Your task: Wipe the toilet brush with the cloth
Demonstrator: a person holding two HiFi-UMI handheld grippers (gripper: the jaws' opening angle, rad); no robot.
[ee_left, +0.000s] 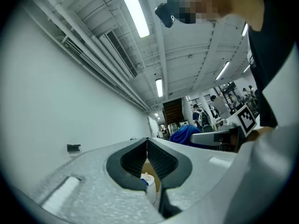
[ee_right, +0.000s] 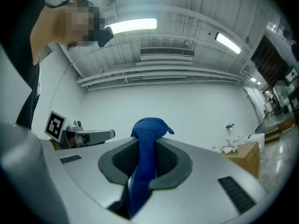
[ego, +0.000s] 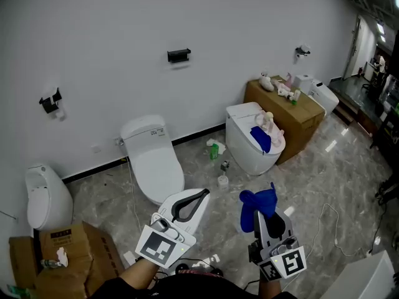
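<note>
Left gripper [ego: 198,197] [ee_left: 147,143] is clenched shut with nothing between its jaws, held in the air in front of the white toilet [ego: 156,167] that stands against the wall. The right gripper [ego: 260,220] [ee_right: 145,143], to the right of that toilet and nearer the camera, grasps the blue cloth [ego: 257,203] [ee_right: 148,127]. The cloth's bunched end sticks out past the jaw tips, and the rest runs back between the pads. Further right of the white toilet stands a second toilet [ego: 243,153] with a blue fabric piece [ego: 260,139] and a soft toy [ego: 269,123] on its lid. A cardboard box [ego: 300,122] stands behind it.
</note>
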